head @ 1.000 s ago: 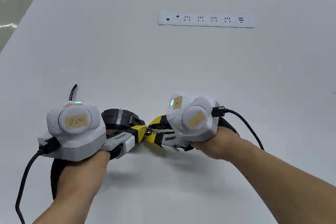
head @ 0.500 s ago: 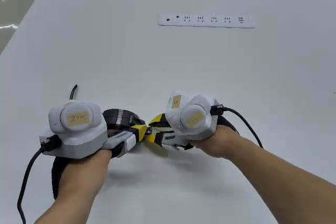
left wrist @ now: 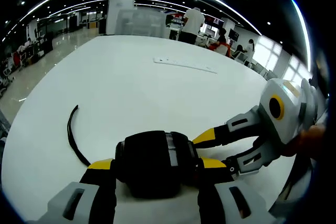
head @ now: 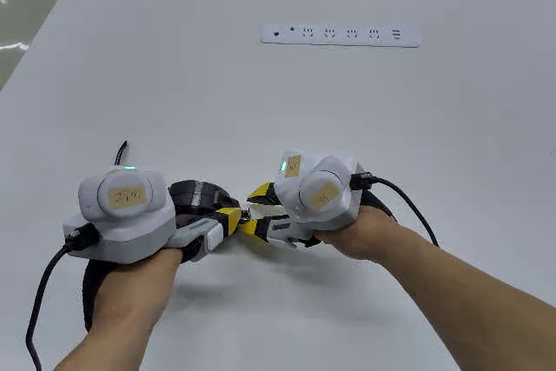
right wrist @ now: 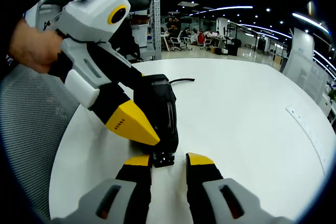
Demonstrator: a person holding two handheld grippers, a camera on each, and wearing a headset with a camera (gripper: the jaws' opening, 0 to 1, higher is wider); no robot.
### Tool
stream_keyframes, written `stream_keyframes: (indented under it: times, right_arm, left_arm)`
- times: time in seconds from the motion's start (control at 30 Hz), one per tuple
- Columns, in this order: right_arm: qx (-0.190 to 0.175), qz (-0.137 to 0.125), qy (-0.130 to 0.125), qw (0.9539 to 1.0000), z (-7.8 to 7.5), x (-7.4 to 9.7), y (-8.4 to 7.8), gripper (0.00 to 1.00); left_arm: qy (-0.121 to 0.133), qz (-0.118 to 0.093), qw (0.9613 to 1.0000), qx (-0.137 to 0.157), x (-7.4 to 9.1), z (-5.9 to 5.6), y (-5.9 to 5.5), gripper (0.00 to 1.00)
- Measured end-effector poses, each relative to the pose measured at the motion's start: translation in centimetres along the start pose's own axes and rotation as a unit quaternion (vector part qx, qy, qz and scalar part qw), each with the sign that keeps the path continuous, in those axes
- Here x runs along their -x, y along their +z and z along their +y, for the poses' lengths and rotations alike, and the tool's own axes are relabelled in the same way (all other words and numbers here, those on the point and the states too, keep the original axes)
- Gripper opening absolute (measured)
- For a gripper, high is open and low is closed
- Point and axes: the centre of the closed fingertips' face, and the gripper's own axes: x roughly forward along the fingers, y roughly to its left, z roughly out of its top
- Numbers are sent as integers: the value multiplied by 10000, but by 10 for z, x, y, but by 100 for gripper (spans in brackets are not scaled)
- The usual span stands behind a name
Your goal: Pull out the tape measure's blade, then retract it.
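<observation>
- Near the desk's (head: 347, 110) front edge, the black tape measure (head: 201, 197) is rested on the surface and grasped across its case by the left gripper (head: 213, 215), whose yellow-tipped jaws are pressed against both sides of it.
- In the right gripper view, the blade's end hook (right wrist: 163, 159) is seen close against the case, between the jaws of the right gripper (right wrist: 169, 161). These jaws are released and stand apart, one on each side of the hook.
- A black cord (left wrist: 73, 135) is laid in a curve on the desk near the tape measure.
- A white power strip (head: 339, 34) is laid well apart, toward the far side.
</observation>
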Motion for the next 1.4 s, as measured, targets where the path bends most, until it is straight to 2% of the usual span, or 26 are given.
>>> stream_keyframes:
  times: [0.4,0.63,0.77,0.93,1.17,1.4]
  right_arm:
    - [1,55,-80,10000,-1,10,-6,30]
    - [-52,46,-169,9998,-3,21,-12,32]
    - [-85,108,-241,9996,-4,29,-20,33]
    - [-63,92,-388,9992,-5,46,-24,35]
    - [-115,111,-591,9981,-8,70,-37,37]
    - [-289,112,-855,9959,-11,99,-52,39]
  left_arm:
    - [-74,-54,9997,-209,9,5,-1,60]
    - [-169,-98,9985,-512,13,4,0,61]
    - [-290,-105,9975,-632,16,4,-4,61]
    - [-506,-124,9949,-865,21,2,-8,64]
    - [-715,-150,9927,-962,26,5,-10,65]
    - [-1004,-189,9882,-1140,28,4,-14,67]
